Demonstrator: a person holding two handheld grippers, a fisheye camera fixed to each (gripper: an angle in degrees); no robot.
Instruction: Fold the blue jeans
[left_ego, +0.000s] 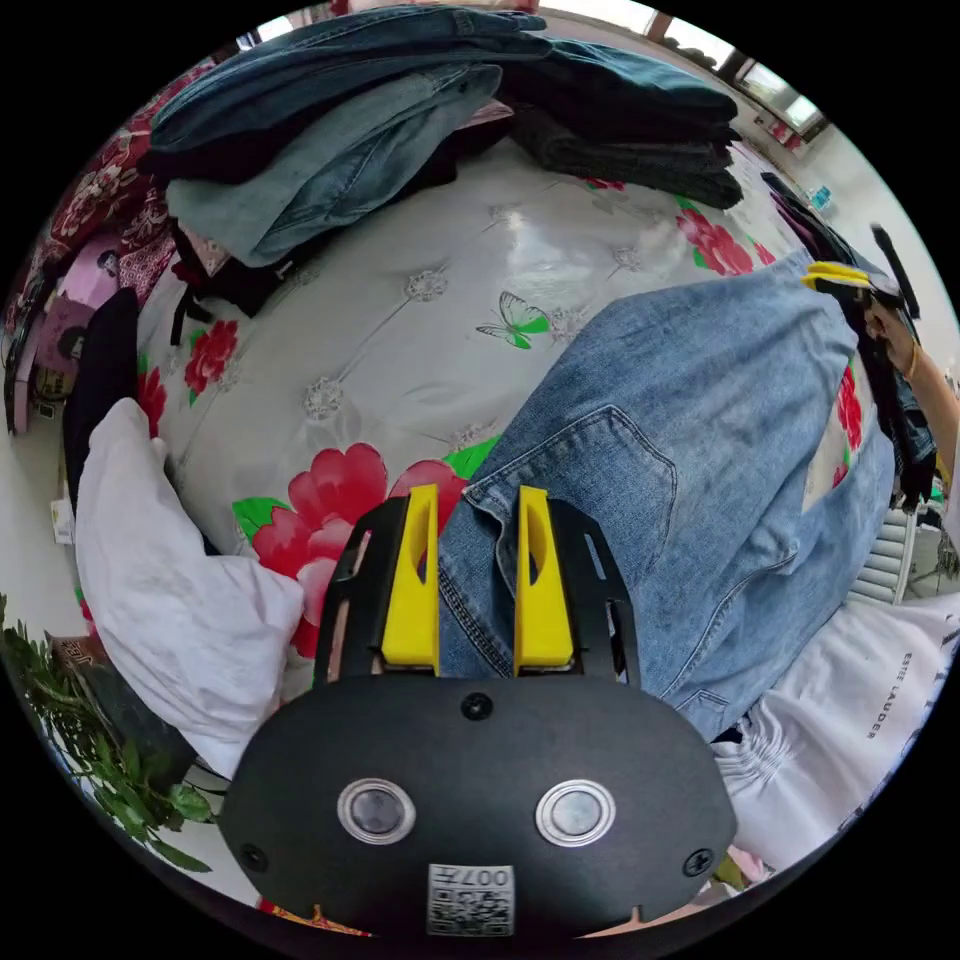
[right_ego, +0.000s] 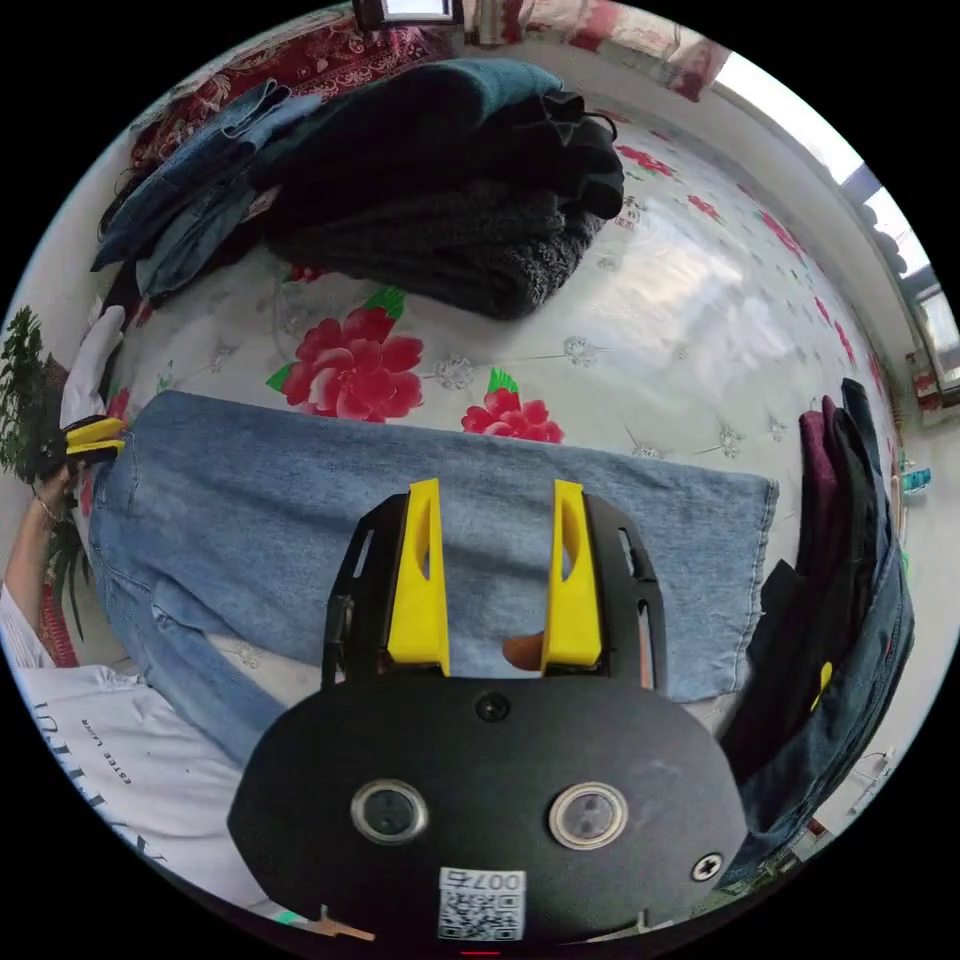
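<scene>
The blue jeans (right_ego: 300, 500) lie spread across the flowered bed cover, waist to the left of the right gripper view, hem (right_ego: 745, 580) to the right. One part hangs off the near edge by the person. My left gripper (left_ego: 478, 575) is shut on the waistband corner (left_ego: 470, 560), just beside a back pocket (left_ego: 600, 480). It also appears at that corner as the left gripper (right_ego: 95, 437). My right gripper (right_ego: 495, 570) hovers over the jeans leg with its jaws apart. The right gripper (left_ego: 838, 277) sits at the far end of the denim.
Folded jeans and dark clothes are stacked at the back of the bed (left_ego: 330, 140), (right_ego: 450, 220). More dark garments (right_ego: 840, 560) hang at the right. A white pillow (left_ego: 170, 590) and a plant (left_ego: 90, 740) are on the left. The person's white shirt (right_ego: 110, 740) is at the bed's near edge.
</scene>
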